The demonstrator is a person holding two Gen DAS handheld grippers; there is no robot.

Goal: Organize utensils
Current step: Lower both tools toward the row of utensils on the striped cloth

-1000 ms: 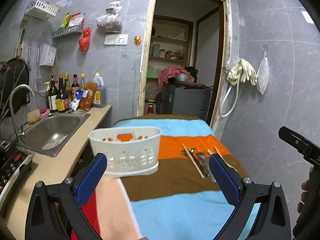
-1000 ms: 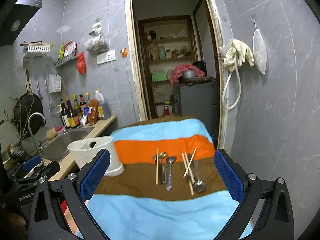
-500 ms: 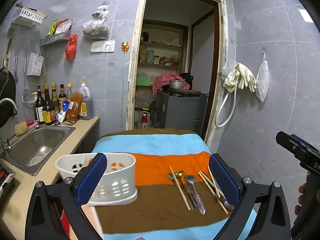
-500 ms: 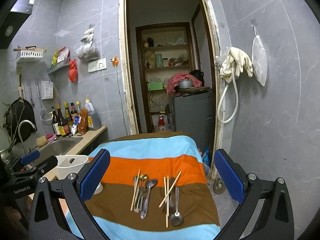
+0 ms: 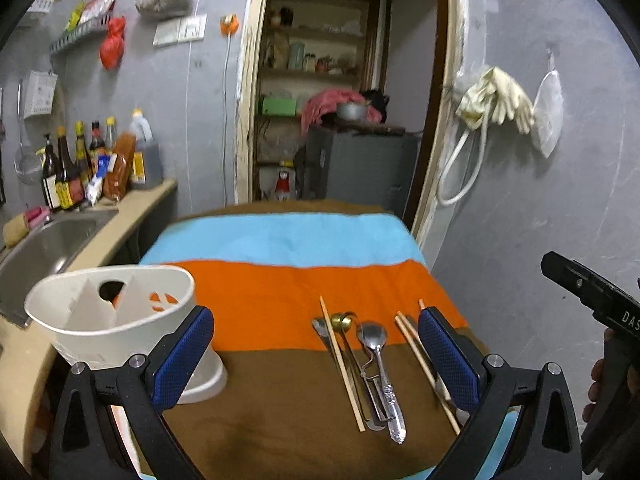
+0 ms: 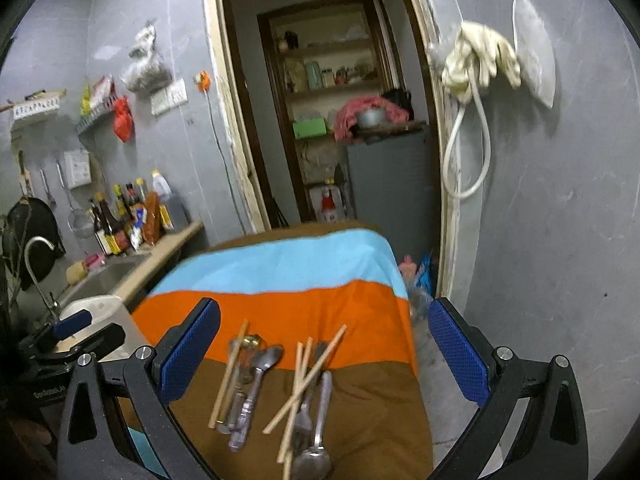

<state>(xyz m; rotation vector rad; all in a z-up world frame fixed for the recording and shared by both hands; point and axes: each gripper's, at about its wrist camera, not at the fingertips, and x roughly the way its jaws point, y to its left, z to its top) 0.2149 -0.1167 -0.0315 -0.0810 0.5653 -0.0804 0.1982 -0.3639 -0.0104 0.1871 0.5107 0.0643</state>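
Note:
A white plastic utensil caddy (image 5: 108,312) stands at the left of the striped cloth (image 5: 280,296); it also shows in the right wrist view (image 6: 96,312). Metal spoons (image 5: 380,372) and wooden chopsticks (image 5: 342,364) lie in a loose pile on the cloth's brown stripe. In the right wrist view the spoons (image 6: 256,380) and crossed chopsticks (image 6: 304,376) lie between the fingers. My left gripper (image 5: 316,356) is open and empty above the cloth. My right gripper (image 6: 324,352) is open and empty just above the pile.
A counter with a steel sink (image 5: 44,248) and sauce bottles (image 5: 80,164) runs along the left. An open doorway (image 5: 340,100) with a grey cabinet is behind the table. Gloves and a hose (image 5: 492,104) hang on the right wall.
Both grippers have moved forward and lower toward the table. The utensil pile is closer in both views. The caddy has shifted to the left in the left wrist view.

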